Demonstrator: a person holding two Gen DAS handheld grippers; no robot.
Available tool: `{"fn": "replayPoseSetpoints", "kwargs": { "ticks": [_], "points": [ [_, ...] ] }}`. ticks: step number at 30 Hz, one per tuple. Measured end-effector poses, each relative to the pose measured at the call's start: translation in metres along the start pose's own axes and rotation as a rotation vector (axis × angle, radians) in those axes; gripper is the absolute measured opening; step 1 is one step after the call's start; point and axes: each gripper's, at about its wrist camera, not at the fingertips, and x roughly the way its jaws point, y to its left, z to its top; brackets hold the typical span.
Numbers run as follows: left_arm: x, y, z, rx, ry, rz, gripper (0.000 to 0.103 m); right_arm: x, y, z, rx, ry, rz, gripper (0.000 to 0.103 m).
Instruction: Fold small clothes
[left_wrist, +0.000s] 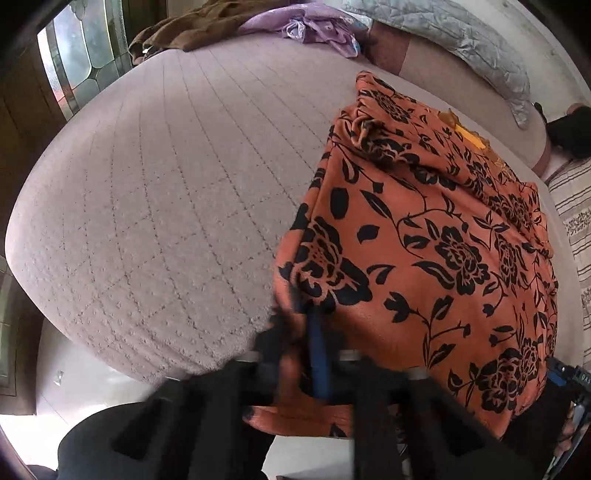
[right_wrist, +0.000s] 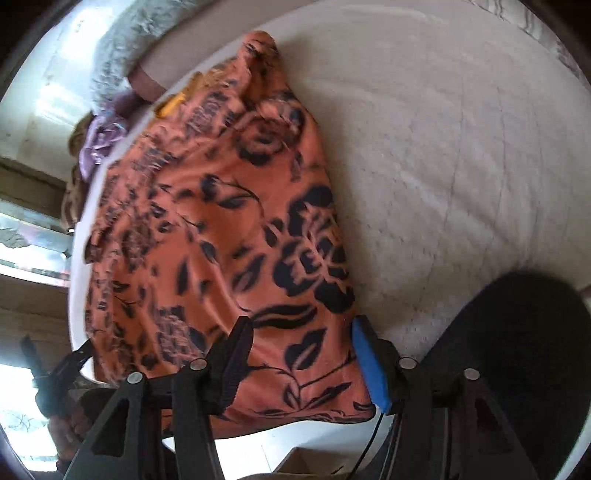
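An orange garment with black flower print (left_wrist: 424, 240) lies partly folded on a pale quilted bed cover (left_wrist: 166, 184). My left gripper (left_wrist: 295, 325) is shut on the garment's near left corner; orange cloth is bunched between its black finger and its blue pad (left_wrist: 318, 354). In the right wrist view the same garment (right_wrist: 221, 221) spreads away from me. My right gripper (right_wrist: 301, 325) stands open over the near edge, black finger on the left, blue pad (right_wrist: 369, 365) at the right hem, cloth lying flat between them. The left gripper (right_wrist: 70, 362) shows at the garment's far corner.
A brown garment (left_wrist: 177, 33) and a purple one (left_wrist: 317, 29) lie at the far edge of the bed, beside a grey quilted pillow (left_wrist: 461, 37). Striped fabric (left_wrist: 576, 221) is at the right. A dark rounded shape (right_wrist: 517, 350) is close to my right gripper.
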Motion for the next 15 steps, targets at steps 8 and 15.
{"fn": "replayPoseSetpoints", "kwargs": {
  "ticks": [8, 15],
  "points": [
    [-0.046, 0.0, 0.012, 0.039, -0.113, -0.058, 0.006, -0.025, 0.029, 0.001, -0.149, -0.145, 0.089, 0.009],
    [-0.042, 0.005, 0.007, 0.09, -0.041, -0.003, 0.013, -0.042, 0.036, 0.032, -0.066, -0.182, 0.206, 0.013]
  ]
}}
